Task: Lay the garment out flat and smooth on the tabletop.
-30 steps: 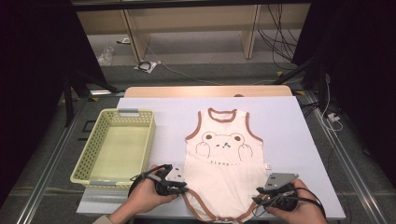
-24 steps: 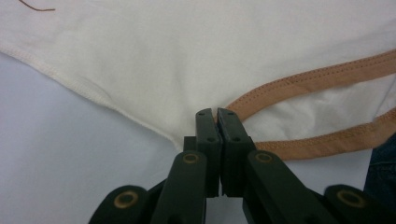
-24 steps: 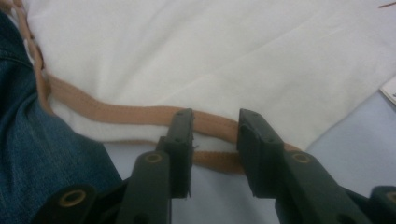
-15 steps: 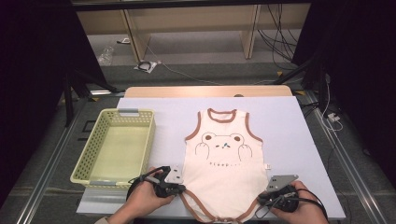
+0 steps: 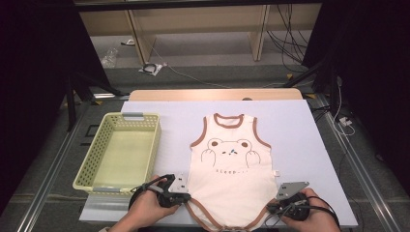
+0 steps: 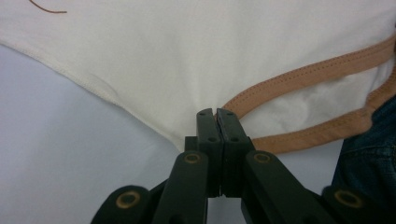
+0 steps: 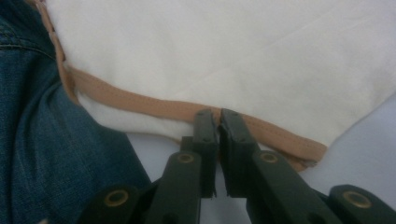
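Lying flat and face up on the pale surface (image 5: 300,125), with the neck away from the person and the bottom hem at the near edge: a cream baby bodysuit (image 5: 229,169) with brown trim and a bear print. Pinching the bodysuit at its lower left corner, just where the brown leg trim meets the side seam: left tongs (image 6: 217,113), jaws pressed together on the fabric. Clamped on the brown trim at the lower right corner: right tongs (image 7: 218,114), jaws having just closed, trim caught between the tips. Gripped by a hand at each near corner, seen from above: left tongs (image 5: 186,197) and right tongs (image 5: 271,208). Standing well to the left of the bodysuit: a yellow-green basket (image 5: 92,162). Showing beside the hem in both gripper views: blue denim (image 7: 42,154).
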Demonstrator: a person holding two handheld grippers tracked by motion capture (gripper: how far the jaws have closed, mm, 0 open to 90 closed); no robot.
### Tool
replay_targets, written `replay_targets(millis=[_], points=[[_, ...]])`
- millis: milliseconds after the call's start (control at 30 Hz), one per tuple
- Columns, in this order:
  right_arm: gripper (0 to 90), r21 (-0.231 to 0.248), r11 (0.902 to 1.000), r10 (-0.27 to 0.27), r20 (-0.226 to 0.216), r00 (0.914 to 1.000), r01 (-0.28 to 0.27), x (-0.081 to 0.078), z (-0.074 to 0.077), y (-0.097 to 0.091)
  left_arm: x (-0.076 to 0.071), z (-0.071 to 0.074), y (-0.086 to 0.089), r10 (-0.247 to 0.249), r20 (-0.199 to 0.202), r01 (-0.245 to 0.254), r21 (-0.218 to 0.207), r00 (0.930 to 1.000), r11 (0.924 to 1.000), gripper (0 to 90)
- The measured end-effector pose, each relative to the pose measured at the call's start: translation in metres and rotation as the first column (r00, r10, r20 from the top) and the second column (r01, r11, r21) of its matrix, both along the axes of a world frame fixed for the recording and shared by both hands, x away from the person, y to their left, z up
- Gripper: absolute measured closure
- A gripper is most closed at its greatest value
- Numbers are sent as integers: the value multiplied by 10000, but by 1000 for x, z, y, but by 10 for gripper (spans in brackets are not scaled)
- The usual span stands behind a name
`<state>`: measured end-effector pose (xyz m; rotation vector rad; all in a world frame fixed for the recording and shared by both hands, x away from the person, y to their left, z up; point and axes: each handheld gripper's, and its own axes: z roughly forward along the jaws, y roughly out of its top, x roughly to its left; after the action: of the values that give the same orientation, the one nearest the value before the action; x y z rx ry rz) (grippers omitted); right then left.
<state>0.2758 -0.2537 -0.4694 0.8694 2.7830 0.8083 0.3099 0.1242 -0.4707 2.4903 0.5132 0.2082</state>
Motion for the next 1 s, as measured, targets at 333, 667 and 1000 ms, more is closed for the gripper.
replay_targets(millis=[333, 667, 1000], points=[[900, 183, 9990, 407, -354, 9985, -401, -3, 1, 5, -3, 3, 6, 35, -6, -35, -116, 10000, 9999, 889], [822, 604, 9976, 359, -210, 9991, -346, -4, 4, 5, -5, 5, 12, 5, 55, -2, -588, 10000, 9983, 862], [559, 2241, 9665, -1530, 1110, 9820, 1252, 10, 4, -8, 4, 9, 16, 823, -99, -823, -2373, 9966, 9679, 301]])
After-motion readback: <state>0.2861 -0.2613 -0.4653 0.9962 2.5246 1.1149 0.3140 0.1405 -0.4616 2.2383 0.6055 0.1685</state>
